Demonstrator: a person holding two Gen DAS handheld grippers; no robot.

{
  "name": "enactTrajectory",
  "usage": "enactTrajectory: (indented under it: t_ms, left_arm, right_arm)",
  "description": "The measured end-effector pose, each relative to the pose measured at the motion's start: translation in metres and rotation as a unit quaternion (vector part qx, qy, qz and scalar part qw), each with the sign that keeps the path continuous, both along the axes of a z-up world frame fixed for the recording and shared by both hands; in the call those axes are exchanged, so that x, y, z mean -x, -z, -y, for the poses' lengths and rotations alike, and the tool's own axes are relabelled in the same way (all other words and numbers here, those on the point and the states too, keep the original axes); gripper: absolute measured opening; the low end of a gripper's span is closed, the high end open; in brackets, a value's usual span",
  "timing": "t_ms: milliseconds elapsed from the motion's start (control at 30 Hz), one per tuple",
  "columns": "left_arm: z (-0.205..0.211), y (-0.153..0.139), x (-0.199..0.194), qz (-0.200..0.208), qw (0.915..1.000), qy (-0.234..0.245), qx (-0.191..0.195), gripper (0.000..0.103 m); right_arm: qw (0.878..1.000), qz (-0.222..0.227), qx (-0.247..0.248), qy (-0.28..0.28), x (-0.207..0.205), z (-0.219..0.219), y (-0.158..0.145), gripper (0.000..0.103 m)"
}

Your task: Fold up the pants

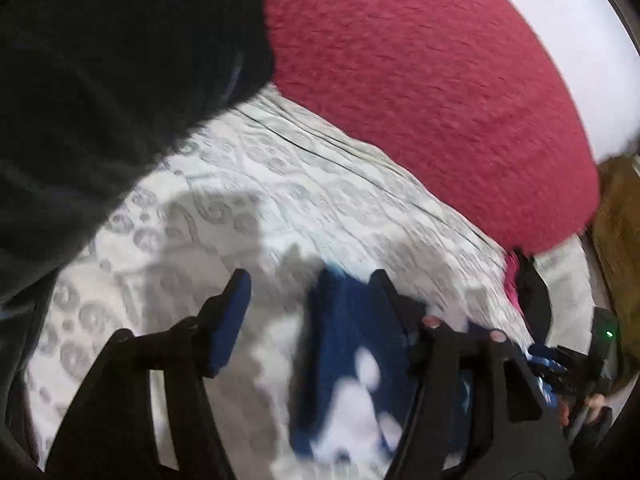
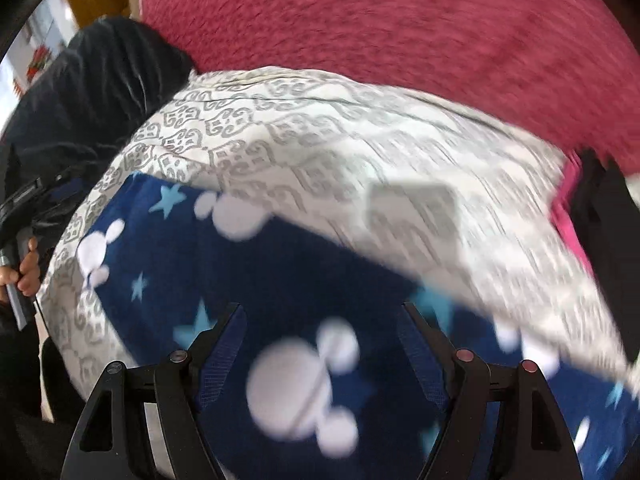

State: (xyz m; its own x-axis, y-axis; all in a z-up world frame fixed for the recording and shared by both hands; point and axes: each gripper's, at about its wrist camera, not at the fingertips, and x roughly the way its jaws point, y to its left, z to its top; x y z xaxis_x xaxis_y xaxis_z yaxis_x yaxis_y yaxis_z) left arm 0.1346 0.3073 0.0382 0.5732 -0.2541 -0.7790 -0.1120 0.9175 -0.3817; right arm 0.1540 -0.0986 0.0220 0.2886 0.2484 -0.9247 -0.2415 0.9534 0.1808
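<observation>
Both tongs gape wide: left gripper (image 1: 308, 292) over the patterned bedsheet (image 1: 280, 184), right gripper (image 2: 322, 320) over navy star-print pants (image 2: 288, 264) filling the lower frame.

Tool (image 2: 322, 320) agape over pants (image 2: 280, 272) (blurred).

Lying across the bed: a white sheet with grey scroll pattern (image 2: 320, 136), a red blanket (image 1: 420, 80) spreading beyond it, a pale wall (image 1: 560, 20) showing behind, daylight falling evenly.
</observation>
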Motion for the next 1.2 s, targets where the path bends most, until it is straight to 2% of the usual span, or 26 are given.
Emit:
enactTrajectory:
  t_ms: [33, 100, 167, 200, 267, 333, 400, 467, 533, 600, 667, 767, 800, 833, 900, 1000, 1033, 1067, 1100, 1167, 1200]
  left_arm:
    - [0.008, 0.0, 0.011, -0.005, 0.9998, 0.019, 0.0, 0.076]
    - [0.027, 0.006, 0.026, -0.021, 0.9983, 0.049, -0.023, 0.077]
    - [0.042, 0.023, 0.034, -0.049, 0.9946, 0.071, -0.057, 0.077]
    - [0.049, 0.034, 0.034, -0.069, 0.9926, 0.07, -0.071, 0.077]
    - [0.059, 0.049, 0.036, -0.113, 0.9878, 0.051, -0.094, 0.076]
    - [0.072, 0.042, 0.046, -0.102, 0.9902, 0.051, -0.082, 0.076]
    - [0.095, 0.027, 0.053, -0.078, 0.9906, 0.07, -0.087, 0.076]
    - [0.128, 0.01, 0.059, -0.058, 0.9861, 0.116, -0.104, 0.076]
    - [0.158, 0.001, 0.06, -0.048, 0.9801, 0.157, -0.111, 0.076]
    - [0.184, -0.006, 0.06, -0.046, 0.9757, 0.18, -0.116, 0.076]
    - [0.205, -0.008, 0.059, -0.052, 0.9749, 0.188, -0.107, 0.076]
    - [0.224, -0.005, 0.064, -0.061, 0.9752, 0.189, -0.097, 0.076]
    - [0.228, -0.002, 0.067, -0.067, 0.9747, 0.189, -0.099, 0.076]
    - [0.231, 0.001, 0.069, -0.074, 0.9736, 0.189, -0.103, 0.076]
    - [0.237, 0.006, 0.073, -0.092, 0.9718, 0.185, -0.114, 0.076]
    - [0.246, 0.009, 0.076, -0.102, 0.9706, 0.184, -0.117, 0.076]
    - [0.25, 0.008, 0.078, -0.102, 0.9697, 0.185, -0.122, 0.076]
    - [0.253, 0.008, 0.078, -0.102, 0.9691, 0.186, -0.126, 0.076]
    - [0.257, 0.007, 0.078, -0.102, 0.9684, 0.186, -0.131, 0.076]
    - [0.259, 0.003, 0.08, -0.097, 0.9685, 0.184, -0.137, 0.076]
    - [0.258, 0.002, 0.081, -0.094, 0.9691, 0.182, -0.137, 0.076]
  right_arm:
    - [1.0, -0.003, -0.001, 0.014, 0.016, 0.012, 0.003, 0.079]
    - [0.999, -0.022, 0.009, 0.039, 0.041, 0.031, 0.016, 0.079]
    - [0.994, -0.079, 0.012, 0.076, 0.069, 0.053, 0.047, 0.079]
    - [0.993, -0.083, 0.001, 0.087, 0.081, 0.06, 0.054, 0.079]
    - [0.995, -0.04, -0.009, 0.092, 0.103, 0.066, 0.042, 0.079]
    - [0.995, -0.04, 0.001, 0.088, 0.114, 0.07, 0.031, 0.079]
    - [0.995, 0.0, 0.008, 0.104, 0.131, 0.091, 0.01, 0.079]
    - [0.989, 0.029, 0.021, 0.145, 0.143, 0.128, -0.006, 0.079]
    - [0.98, 0.034, 0.028, 0.196, 0.15, 0.172, -0.013, 0.079]
    - [0.961, 0.036, 0.047, 0.269, 0.157, 0.232, -0.018, 0.079]
    - [0.929, 0.016, 0.065, 0.365, 0.172, 0.305, -0.018, 0.079]
    - [0.864, -0.012, 0.036, 0.502, 0.213, 0.399, -0.012, 0.079]
    - [0.85, -0.013, 0.021, 0.526, 0.226, 0.423, -0.007, 0.079]
    - [0.844, -0.024, 0.017, 0.536, 0.231, 0.442, 0.001, 0.079]
    - [0.842, -0.059, 0.005, 0.536, 0.233, 0.467, 0.021, 0.079]
    - [0.845, -0.069, -0.097, 0.522, 0.229, 0.48, 0.049, 0.078]
    - [0.849, -0.056, -0.071, 0.52, 0.226, 0.477, 0.047, 0.069]
    - [0.861, -0.036, -0.041, 0.505, 0.222, 0.473, 0.04, 0.022]
    - [0.868, -0.029, -0.036, 0.495, 0.218, 0.469, 0.036, 0.021]
    - [0.87, -0.011, -0.012, 0.492, 0.215, 0.474, 0.031, 0.021]
    - [0.872, -0.019, -0.008, 0.489, 0.213, 0.476, 0.036, 0.023]
